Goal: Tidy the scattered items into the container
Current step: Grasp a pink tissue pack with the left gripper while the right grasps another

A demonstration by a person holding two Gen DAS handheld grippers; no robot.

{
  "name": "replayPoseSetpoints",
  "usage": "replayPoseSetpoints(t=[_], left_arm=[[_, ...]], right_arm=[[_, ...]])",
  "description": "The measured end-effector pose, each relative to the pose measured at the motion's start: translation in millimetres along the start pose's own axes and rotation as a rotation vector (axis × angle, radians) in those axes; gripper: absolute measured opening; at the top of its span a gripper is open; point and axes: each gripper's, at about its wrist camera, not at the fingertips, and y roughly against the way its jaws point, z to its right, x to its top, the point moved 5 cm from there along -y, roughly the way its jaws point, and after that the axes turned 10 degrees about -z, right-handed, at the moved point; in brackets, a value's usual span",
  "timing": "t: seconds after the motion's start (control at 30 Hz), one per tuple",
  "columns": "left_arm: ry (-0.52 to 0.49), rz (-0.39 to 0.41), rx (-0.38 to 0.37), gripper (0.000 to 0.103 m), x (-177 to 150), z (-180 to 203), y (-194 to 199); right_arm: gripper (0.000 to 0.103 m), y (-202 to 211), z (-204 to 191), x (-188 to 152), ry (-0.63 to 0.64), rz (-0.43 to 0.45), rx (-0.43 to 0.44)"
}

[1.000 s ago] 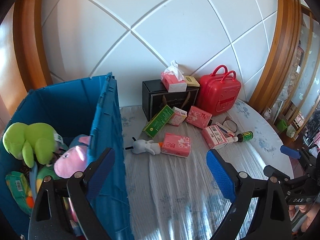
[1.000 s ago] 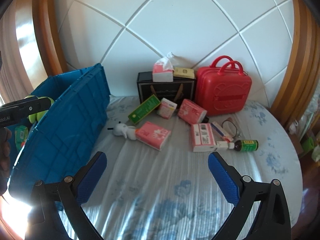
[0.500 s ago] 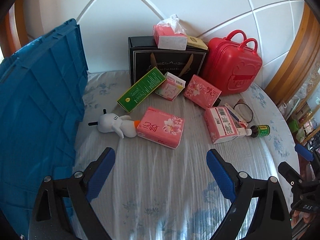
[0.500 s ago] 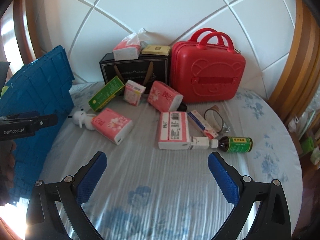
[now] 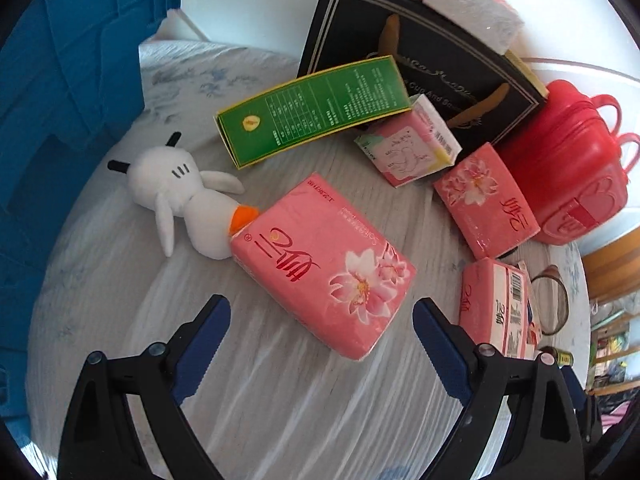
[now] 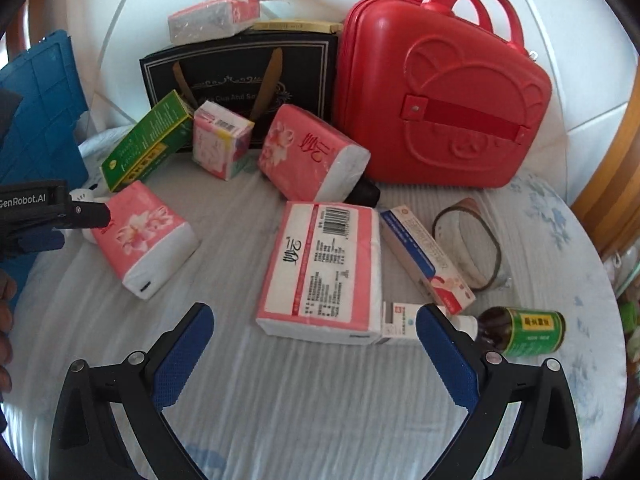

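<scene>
Two grippers, both spread wide and holding nothing. Your left gripper (image 5: pixel 320 340) hovers just short of the flower-printed pink tissue pack (image 5: pixel 324 268), which touches the white plush duck (image 5: pixel 180 200) beside the blue crate (image 5: pixel 60 100). Your right gripper (image 6: pixel 314 344) frames the barcode-side tissue pack (image 6: pixel 320 268); a brown medicine bottle (image 6: pixel 520 332) lies near its right finger.

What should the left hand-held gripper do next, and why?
Probably ease forward and close on the pink tissue pack. The left hand-held gripper is open and empty, the pack lies just ahead between its fingers, and the blue container is close on the left.
</scene>
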Motion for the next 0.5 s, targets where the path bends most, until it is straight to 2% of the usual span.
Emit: replayPoseSetpoints(t=[0.1,0.33,0.5], left_arm=[[0.062,-0.004,-0.03,0.093,7.2,1.3,-15.7],[0.187,-0.05,-0.02,0.093,17.8,1.4,-51.4],[0.214,-0.044,-0.028,0.096,31.1,9.2,-59.6]], right_arm=[[0.103,-19.4,-0.5,3.7,0.02,0.002,0.01],[0.103,-53.8,-2.6,9.1,0.046,-0.028,0.013],[0.103,-66.0,-4.1,17.5,0.046,-0.032,0.005]])
